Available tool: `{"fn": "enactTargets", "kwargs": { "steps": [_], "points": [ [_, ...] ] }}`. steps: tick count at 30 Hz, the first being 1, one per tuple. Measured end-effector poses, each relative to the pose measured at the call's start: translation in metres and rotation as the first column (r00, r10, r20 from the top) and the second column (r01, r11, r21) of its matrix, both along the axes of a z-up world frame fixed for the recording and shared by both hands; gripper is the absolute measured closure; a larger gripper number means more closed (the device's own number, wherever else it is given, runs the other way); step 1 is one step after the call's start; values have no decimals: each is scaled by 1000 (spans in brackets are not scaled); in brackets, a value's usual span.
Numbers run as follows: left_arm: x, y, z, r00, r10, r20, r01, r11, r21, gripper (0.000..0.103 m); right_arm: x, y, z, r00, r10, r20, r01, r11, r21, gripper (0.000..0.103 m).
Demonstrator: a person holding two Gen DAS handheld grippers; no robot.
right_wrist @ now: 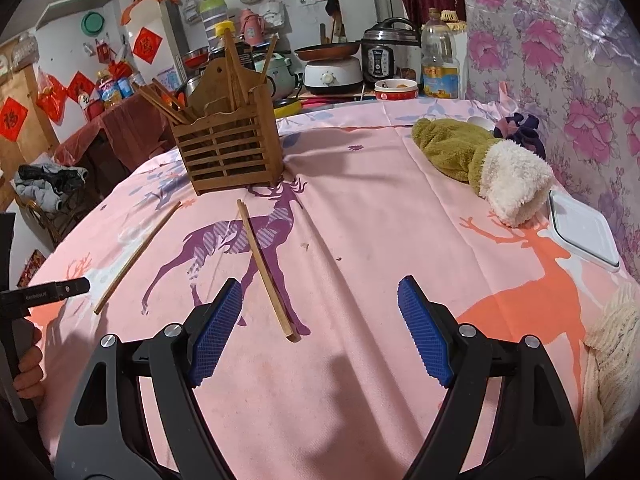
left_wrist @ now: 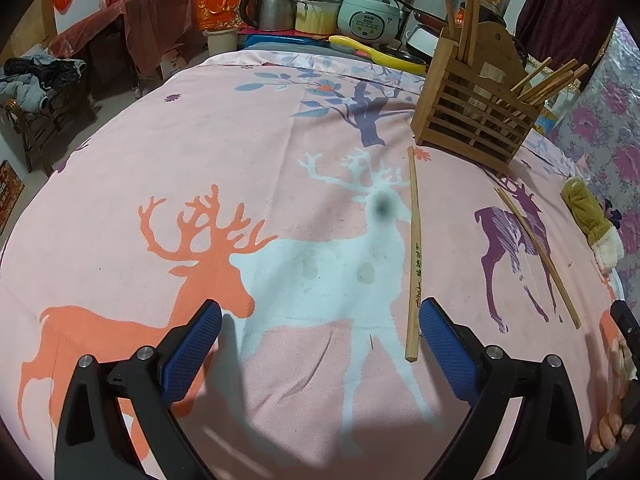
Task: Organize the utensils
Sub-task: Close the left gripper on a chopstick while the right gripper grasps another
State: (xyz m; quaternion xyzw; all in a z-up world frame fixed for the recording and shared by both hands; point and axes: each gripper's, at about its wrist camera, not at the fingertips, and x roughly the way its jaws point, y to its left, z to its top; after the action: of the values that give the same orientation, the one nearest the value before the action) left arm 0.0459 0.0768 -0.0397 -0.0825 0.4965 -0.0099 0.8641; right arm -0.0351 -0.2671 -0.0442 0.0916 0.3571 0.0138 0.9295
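Two loose wooden chopsticks lie on the desk under a pink cloth printed with deer (left_wrist: 280, 140), the largest thing in both views. At its far side stands the slatted wooden utensil holder (left_wrist: 476, 120), upright, with several brown chopsticks leaning out of its compartments. Near the wall lies an olive-green plush mitten with a cream cuff (right_wrist: 480, 164), and beside it a flat white square lid (right_wrist: 584, 232). The left claw (left_wrist: 320, 344) hovers released, blue pads wide apart; the paler chopstick with printed characters (left_wrist: 414, 248) lies just beside its right pad. The right claw (right_wrist: 320, 332) is likewise spread, holding nothing; the darker chopstick (right_wrist: 266, 268) lies angled just ahead of its left pad.
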Motion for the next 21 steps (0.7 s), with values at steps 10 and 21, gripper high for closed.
{"fn": "enactTargets", "kwargs": {
  "steps": [10, 21],
  "points": [
    [-5, -7, 6, 999, -25, 38, 24, 999, 24, 6, 0, -1, 0, 1000, 16, 0, -16, 1000, 26, 25],
    [-7, -17, 8, 996, -63, 57, 60, 997, 51, 6, 2, 2, -5, 995, 95, -27, -92, 990, 110, 50]
  ]
}}
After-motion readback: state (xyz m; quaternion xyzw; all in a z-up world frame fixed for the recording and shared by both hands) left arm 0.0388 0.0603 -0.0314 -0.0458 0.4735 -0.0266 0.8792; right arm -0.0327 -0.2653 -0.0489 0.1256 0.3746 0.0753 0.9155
